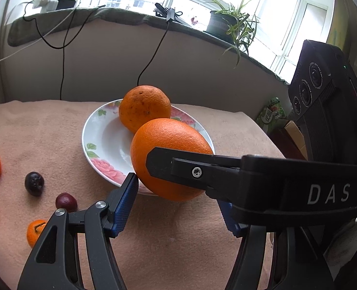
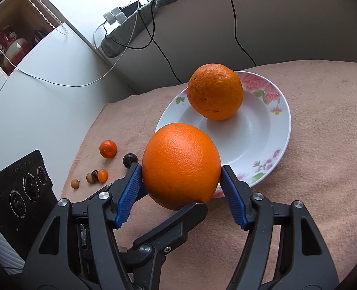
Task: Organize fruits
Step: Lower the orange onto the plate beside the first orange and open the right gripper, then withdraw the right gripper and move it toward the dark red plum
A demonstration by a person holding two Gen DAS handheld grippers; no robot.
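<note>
Right gripper (image 2: 181, 181) clamps a large orange (image 2: 181, 164) over the near rim of the floral plate (image 2: 270, 130); left gripper (image 1: 178, 198) brackets the same fruit, grip unclear. Second orange (image 2: 214, 91) sits at the plate's far side. Best to lower into the bare centre before releasing, so it cannot roll off.

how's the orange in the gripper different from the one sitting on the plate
The held orange is clamped between the right gripper pads at the plate rim; the plated orange rests free inside it. The held orange is smooth and bright; the plated orange is duller and speckled. Both are large and round.
</note>
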